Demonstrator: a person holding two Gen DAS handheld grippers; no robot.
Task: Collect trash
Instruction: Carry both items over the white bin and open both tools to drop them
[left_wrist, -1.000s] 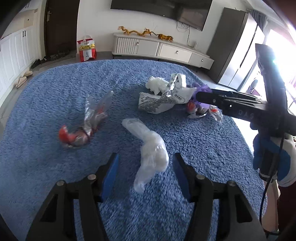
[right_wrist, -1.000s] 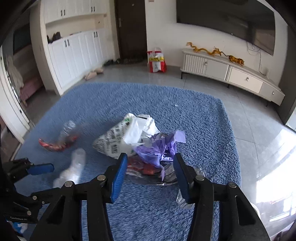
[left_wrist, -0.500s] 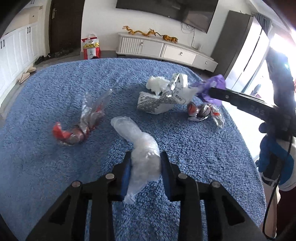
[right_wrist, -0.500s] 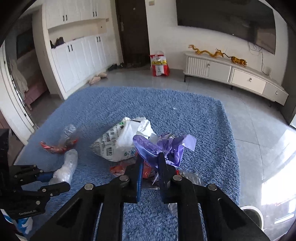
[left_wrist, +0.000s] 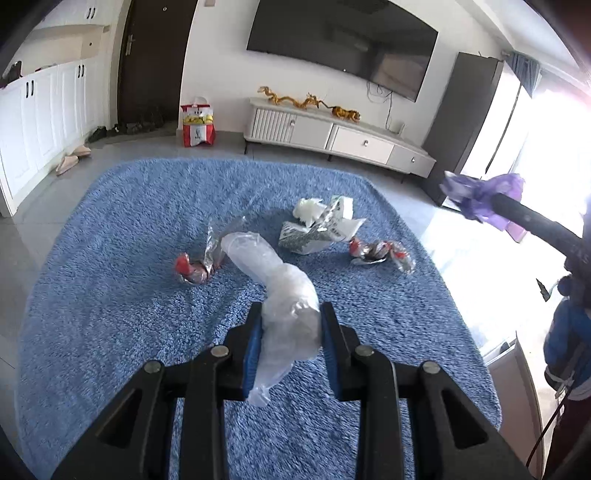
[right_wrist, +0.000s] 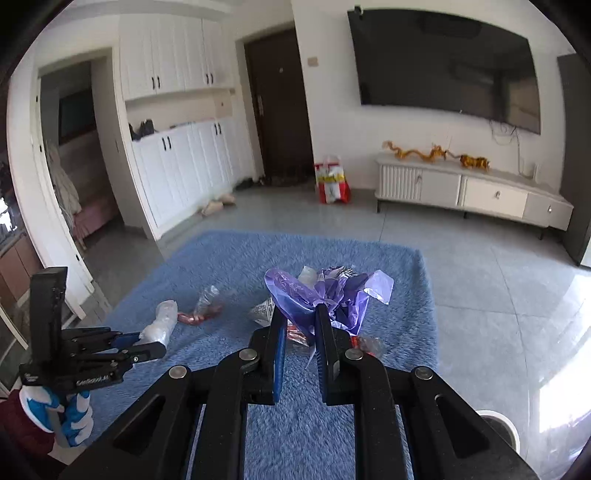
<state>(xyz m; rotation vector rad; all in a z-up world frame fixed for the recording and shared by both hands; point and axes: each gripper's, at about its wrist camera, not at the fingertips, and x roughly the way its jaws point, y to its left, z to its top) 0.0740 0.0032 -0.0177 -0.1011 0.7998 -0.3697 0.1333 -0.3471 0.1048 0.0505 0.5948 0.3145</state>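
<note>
On the left side of the blue rug (left_wrist: 110, 295) lies a red and silver wrapper (left_wrist: 195, 267) with a clear tail; nobody has touched it yet. Just beside it, the left gripper (left_wrist: 290, 332) is closed halfway on a clear plastic bag (left_wrist: 280, 291). Both blue pads press on the bag, and its far end hangs free above the rug.

In the middle of the rug there is a crumpled printed paper bag (left_wrist: 317, 230) with a white tissue (left_wrist: 308, 208) on its far side. To the right of it lies a second red and silver wrapper (left_wrist: 380, 253). These three pieces are on the rug too.

At the right, the right gripper (right_wrist: 300, 332) is almost fully closed and pinches a purple plastic bag (right_wrist: 325, 295), which is held up clear of the rug.

So I judge the task to be at an early stage: two pieces are picked up but not yet thrown away, and about four pieces remain. A white round rim (right_wrist: 498, 424) at the lower right of the right wrist view may be a bin, but I cannot tell.
</note>
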